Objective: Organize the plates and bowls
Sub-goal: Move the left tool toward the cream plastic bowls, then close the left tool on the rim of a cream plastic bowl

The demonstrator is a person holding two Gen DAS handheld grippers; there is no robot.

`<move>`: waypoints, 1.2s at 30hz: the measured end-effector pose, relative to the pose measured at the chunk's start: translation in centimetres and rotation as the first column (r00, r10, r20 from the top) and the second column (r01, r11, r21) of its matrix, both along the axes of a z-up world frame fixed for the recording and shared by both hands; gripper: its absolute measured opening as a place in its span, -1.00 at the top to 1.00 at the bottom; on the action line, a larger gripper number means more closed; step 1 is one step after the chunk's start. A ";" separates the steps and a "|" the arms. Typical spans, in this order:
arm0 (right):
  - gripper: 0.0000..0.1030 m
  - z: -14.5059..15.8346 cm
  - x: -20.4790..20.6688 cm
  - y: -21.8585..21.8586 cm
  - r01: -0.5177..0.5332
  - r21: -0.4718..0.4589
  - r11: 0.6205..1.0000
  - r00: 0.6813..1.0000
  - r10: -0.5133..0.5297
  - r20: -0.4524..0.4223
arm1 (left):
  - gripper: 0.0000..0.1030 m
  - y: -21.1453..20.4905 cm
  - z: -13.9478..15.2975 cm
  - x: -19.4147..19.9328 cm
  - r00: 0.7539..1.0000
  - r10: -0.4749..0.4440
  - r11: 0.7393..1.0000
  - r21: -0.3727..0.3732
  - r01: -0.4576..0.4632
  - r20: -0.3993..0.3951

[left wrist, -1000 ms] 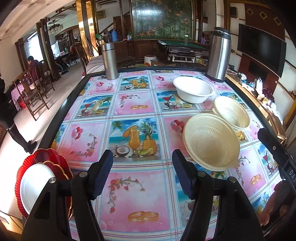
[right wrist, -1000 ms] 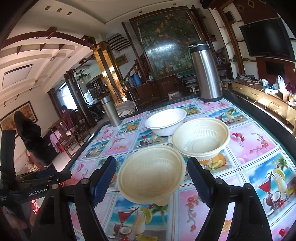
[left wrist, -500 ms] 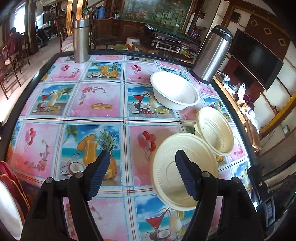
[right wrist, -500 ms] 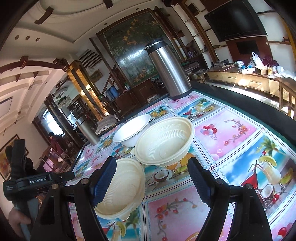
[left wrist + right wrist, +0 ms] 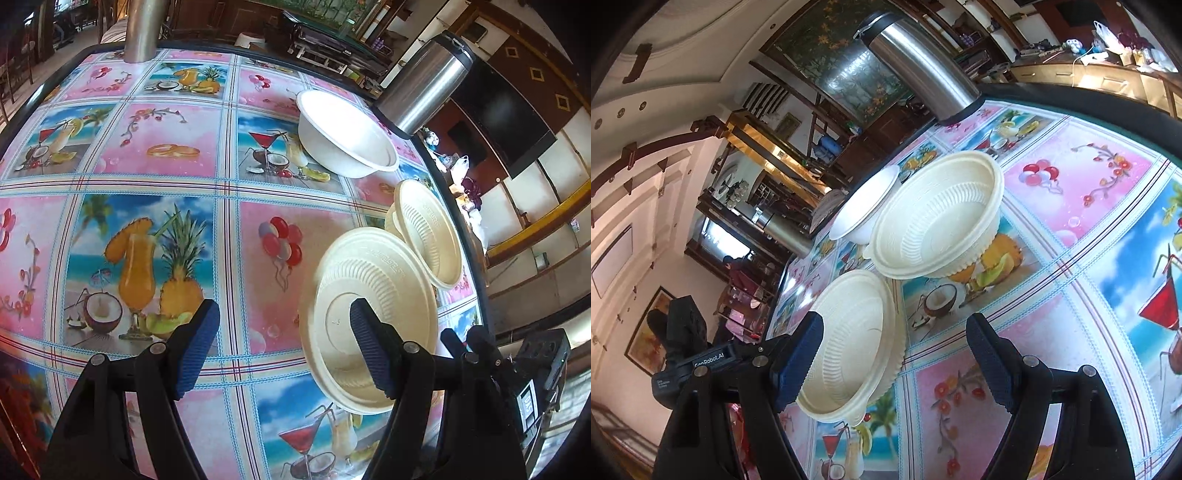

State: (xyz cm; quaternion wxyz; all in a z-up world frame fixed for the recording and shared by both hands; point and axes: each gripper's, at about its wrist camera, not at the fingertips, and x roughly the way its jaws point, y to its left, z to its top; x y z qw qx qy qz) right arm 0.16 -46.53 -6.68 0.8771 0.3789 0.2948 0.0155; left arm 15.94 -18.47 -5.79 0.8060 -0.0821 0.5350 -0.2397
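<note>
Both claws stood open and empty: left claw, right claw. I found nothing stacked. Nearest cream bowl lay at their tips, second cream bowl and white bowl beyond, separate on the worktop.

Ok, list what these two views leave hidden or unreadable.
- Left wrist view: the near cream bowl is partly hidden behind a finger of the left hand-held gripper; contact cannot be told.
- Left wrist view: the steel flask is cut off by the top edge.
- Right wrist view: the white bowl is largely hidden behind the far cream bowl.
</note>
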 end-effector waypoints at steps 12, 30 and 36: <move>-0.13 -2.9 1.6 -0.3 -0.079 0.174 0.982 0.995 0.088 -0.045 | -0.41 0.0 -1.3 0.3 0.997 -0.050 0.995 -0.084 0.046 -0.050; 0.43 -3.7 2.8 1.1 -0.098 0.132 0.986 0.991 0.109 -0.083 | -0.33 -1.3 -0.8 -0.8 0.994 -0.111 0.987 -0.122 0.108 -0.016; 0.55 -3.4 3.4 1.8 -0.103 0.110 0.989 0.990 0.113 -0.083 | 0.45 -1.6 -1.0 -0.7 0.994 -0.108 0.990 -0.088 0.107 -0.004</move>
